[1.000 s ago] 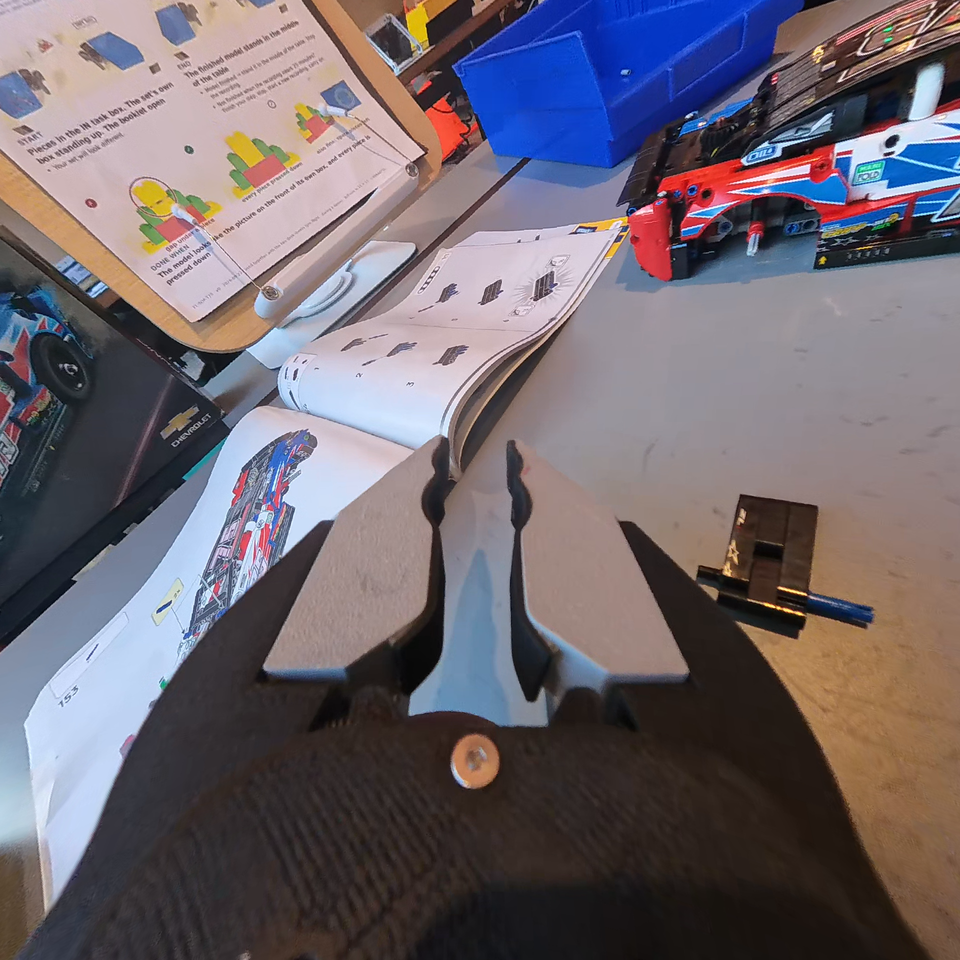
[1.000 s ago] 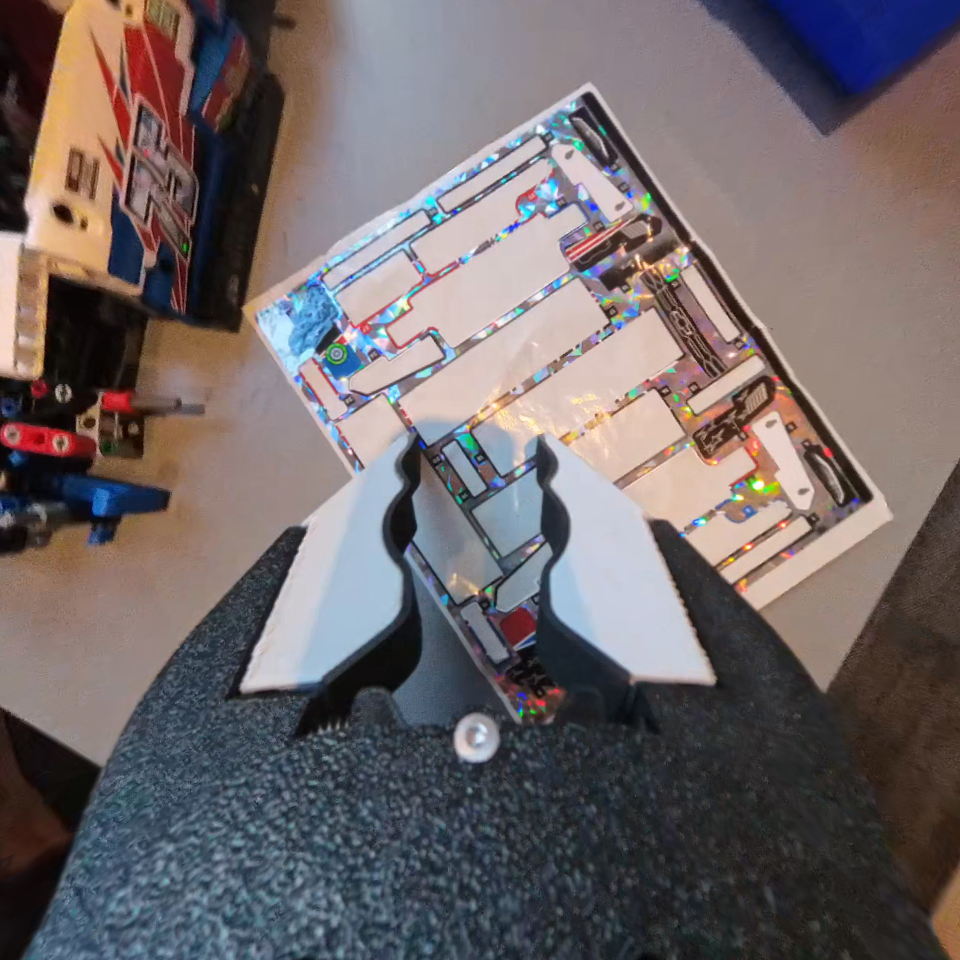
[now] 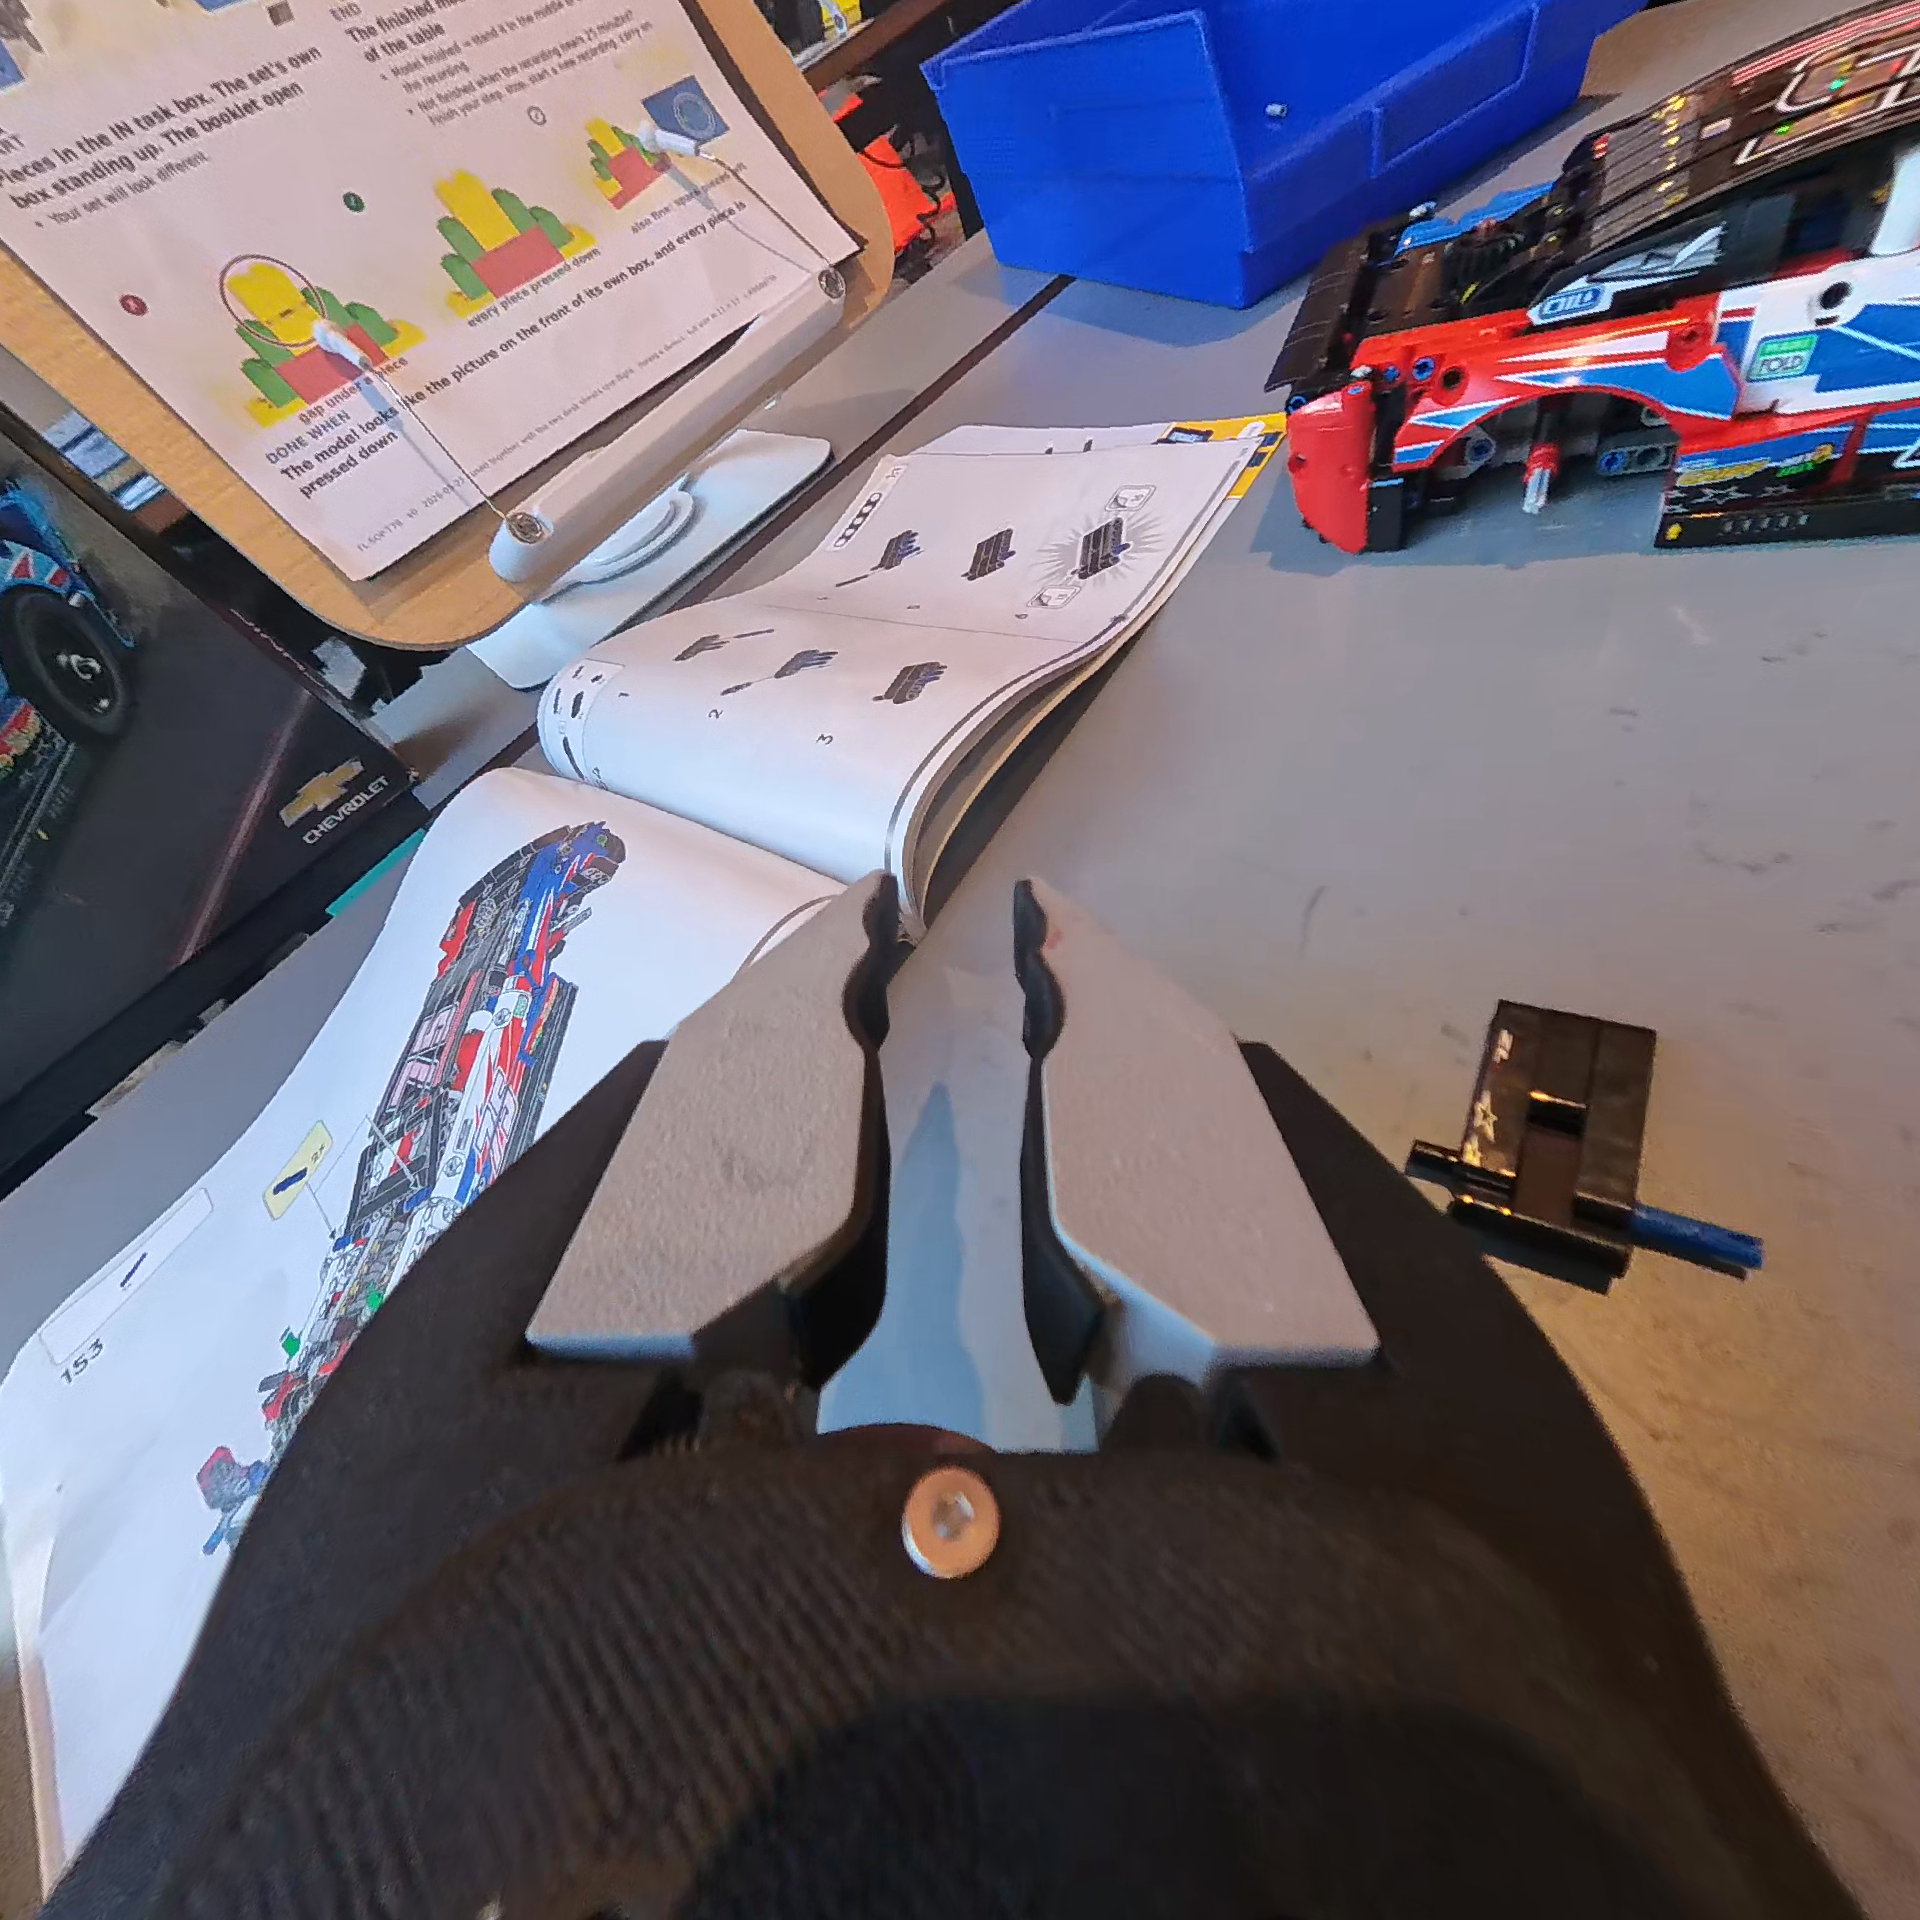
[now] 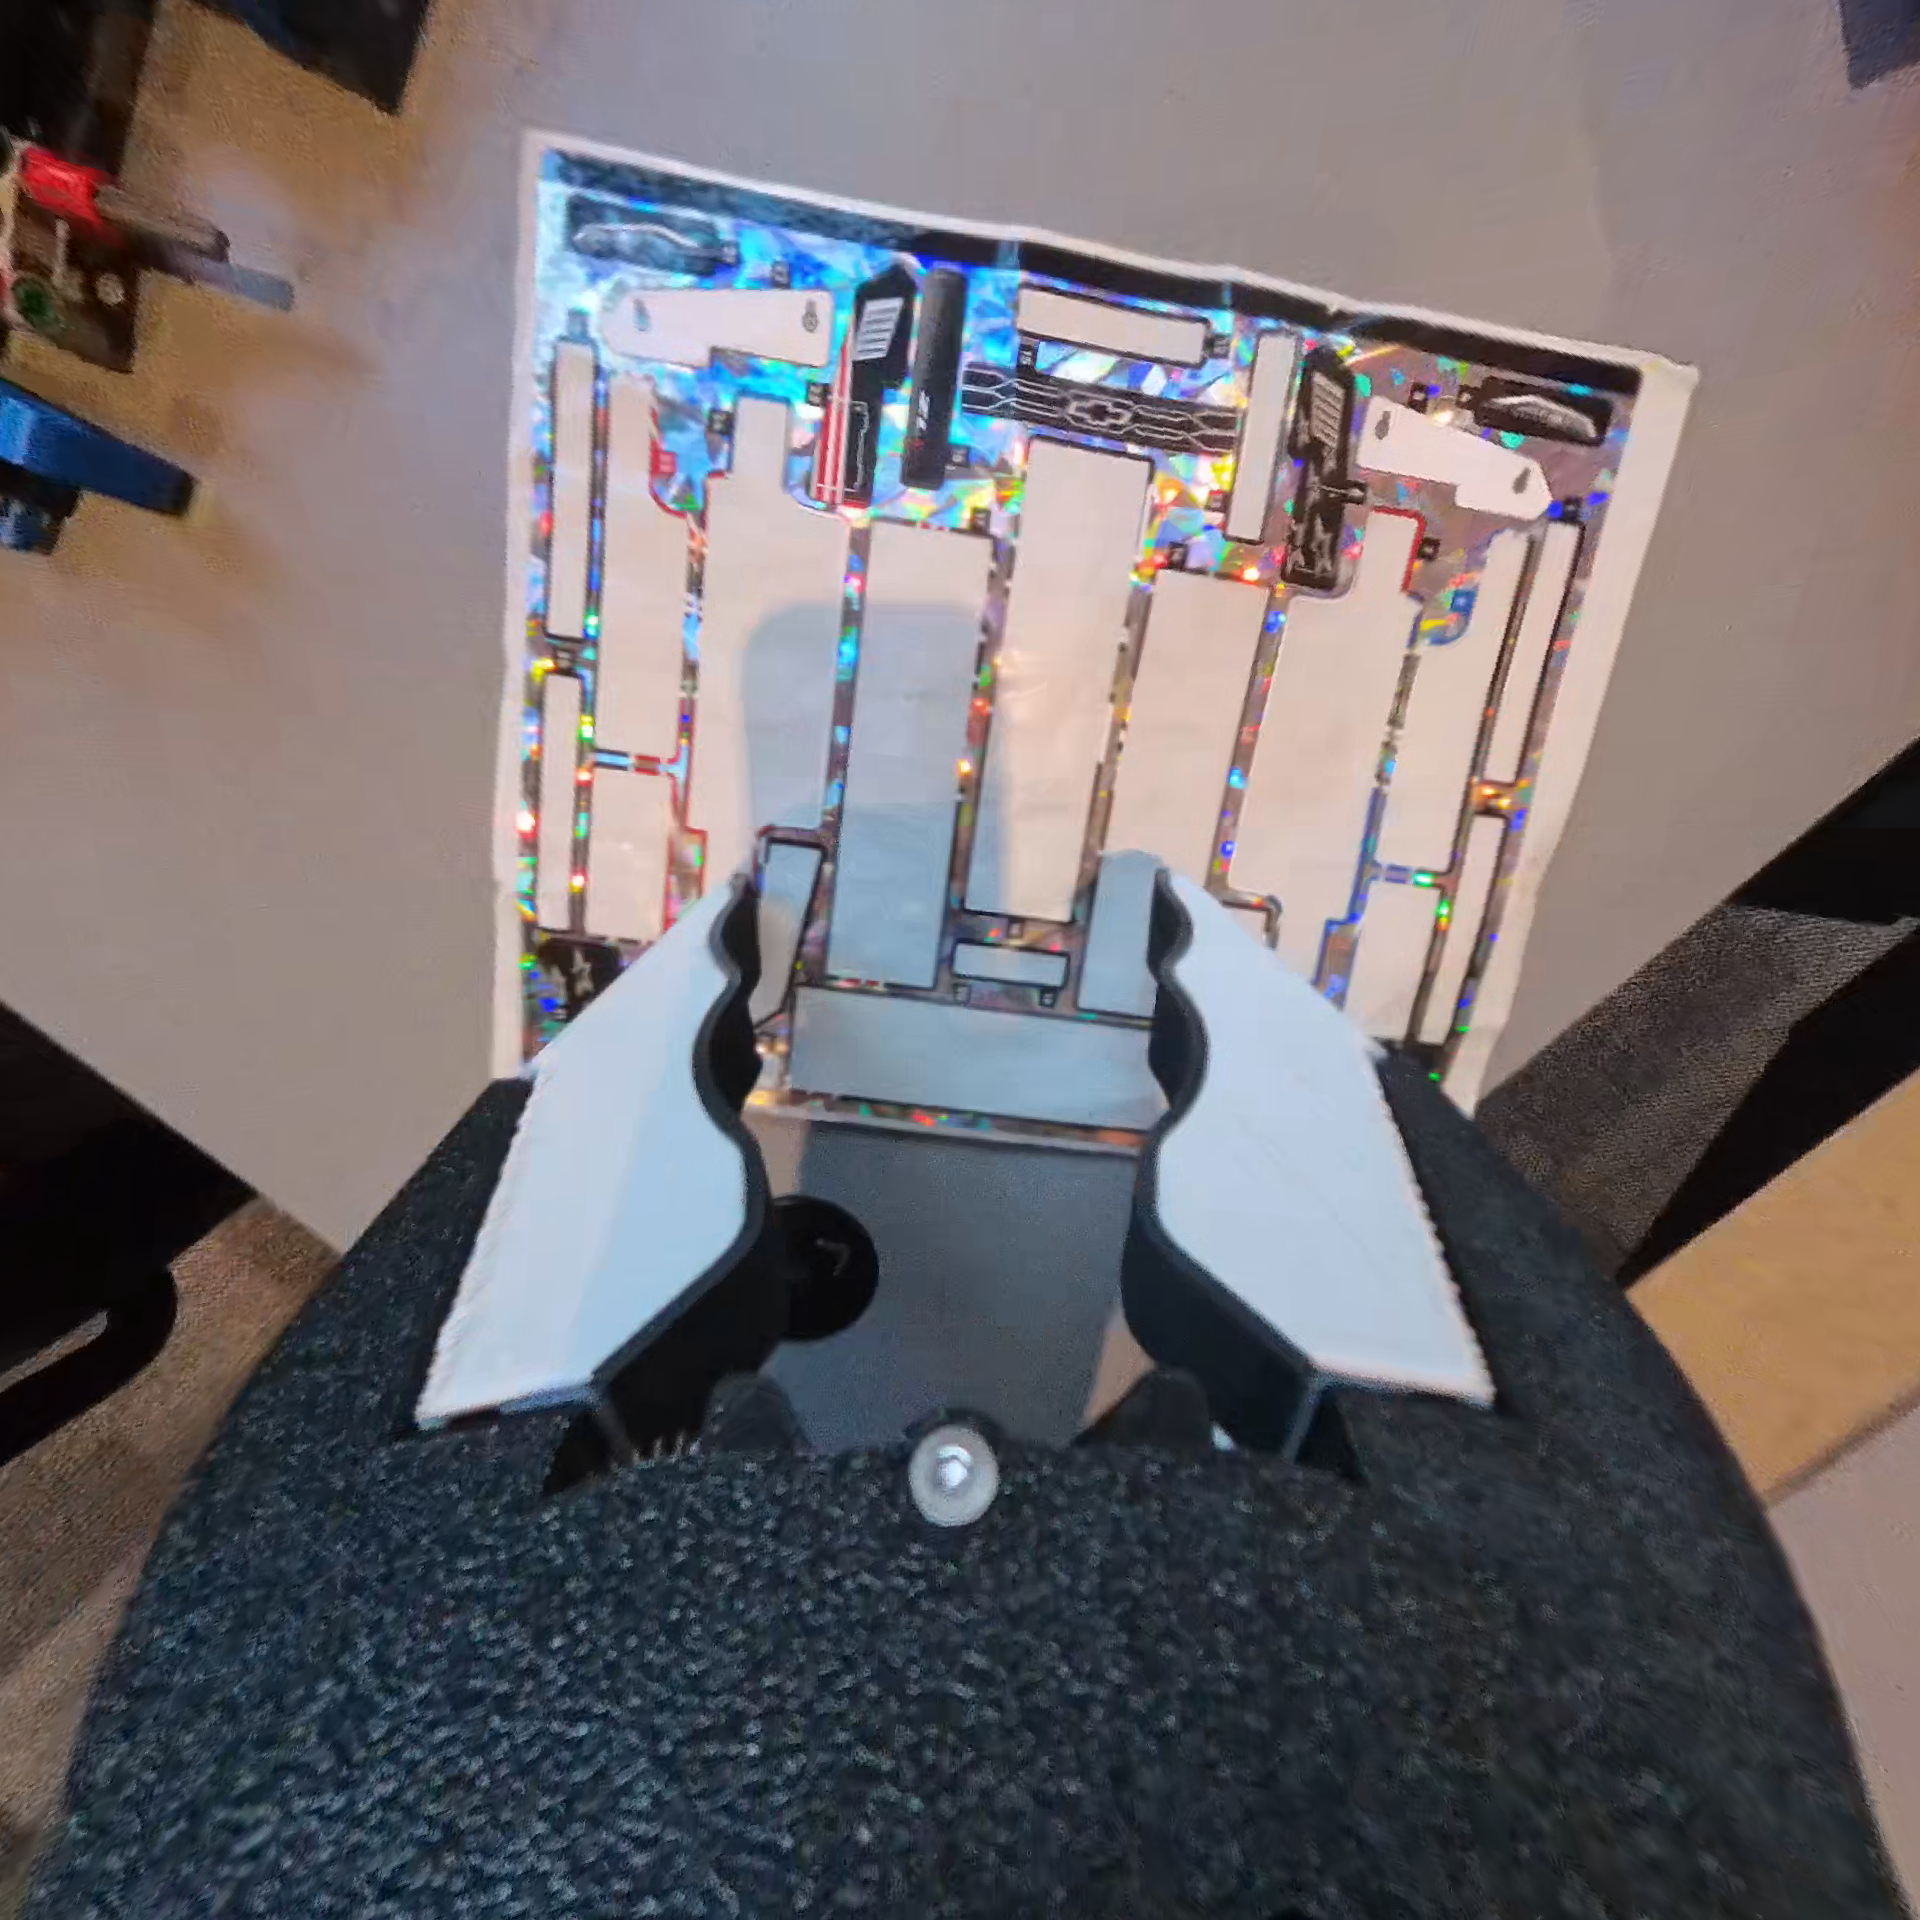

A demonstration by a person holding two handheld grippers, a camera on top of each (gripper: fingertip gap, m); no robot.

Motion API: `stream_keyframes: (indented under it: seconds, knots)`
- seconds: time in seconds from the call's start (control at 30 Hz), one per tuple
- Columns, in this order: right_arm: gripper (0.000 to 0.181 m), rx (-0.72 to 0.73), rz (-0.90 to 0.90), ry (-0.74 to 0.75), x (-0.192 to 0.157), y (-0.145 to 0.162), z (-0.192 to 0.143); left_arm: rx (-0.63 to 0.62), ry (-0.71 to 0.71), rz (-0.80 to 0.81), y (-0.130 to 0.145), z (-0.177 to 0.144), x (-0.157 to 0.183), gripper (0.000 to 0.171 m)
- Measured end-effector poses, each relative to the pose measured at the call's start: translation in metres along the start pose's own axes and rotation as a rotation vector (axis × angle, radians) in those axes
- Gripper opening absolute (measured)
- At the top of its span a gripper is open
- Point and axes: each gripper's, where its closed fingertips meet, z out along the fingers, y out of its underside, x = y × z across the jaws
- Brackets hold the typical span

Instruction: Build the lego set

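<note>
Stickers are mostly gone from the sheet (image 4: 1039, 644); the car (image 3: 1621, 384) at far right looks nearly built. 1 black piece (image 3: 1558, 1132) lies loose. Right gripper (image 4: 951, 894) spread wide, left gripper (image 3: 951, 914) slightly apart, both empty.

My right claw (image 4: 951, 894) has smooth matt pale fingers in a rough, grainy black body; beyond it, at upper centre, lies a glittering foil sticker sheet (image 4: 1039, 582). My left claw (image 3: 951, 904) is matt grey; the booklet (image 3: 852, 665) is smooth paper, the car (image 3: 1621, 343) at upper right glossy plastic.
</note>
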Motion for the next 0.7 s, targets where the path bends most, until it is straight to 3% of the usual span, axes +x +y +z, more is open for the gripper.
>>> stream_keyframes:
  seconds: [0.13,0.27,0.33,0.43,0.5,0.57,0.63,0.7]
  knots:
    - [0.071,0.062,0.044,0.054,-0.013,-0.007,-0.015,0.003,-0.010,0.008,0.000,0.000,0.000,0.019]
    - [0.075,0.181,0.290,0.099,-0.025,-0.006,-0.011,-0.002,-0.010,0.000,0.000,0.000,-0.001,0.020]
    - [0.058,0.275,0.321,0.052,-0.043,-0.013,-0.008,-0.006,-0.007,-0.010,0.001,0.001,-0.002,0.020]
    - [0.043,0.268,0.276,0.066,-0.059,-0.002,-0.002,-0.012,-0.002,-0.014,0.002,0.001,-0.002,0.020]
    - [0.035,0.272,0.288,-0.025,-0.080,0.004,-0.006,-0.006,0.003,0.008,0.001,0.001,0.001,0.019]
    - [0.042,0.266,0.288,-0.057,-0.095,0.013,-0.012,-0.001,0.000,0.037,0.000,0.000,0.004,0.019]
    - [0.048,0.285,0.304,0.012,-0.097,0.023,-0.022,-0.008,-0.012,0.061,0.000,0.001,0.005,0.019]
    - [0.048,0.388,0.384,0.032,-0.103,0.023,-0.041,-0.017,-0.027,0.079,0.001,0.001,0.005,0.019]
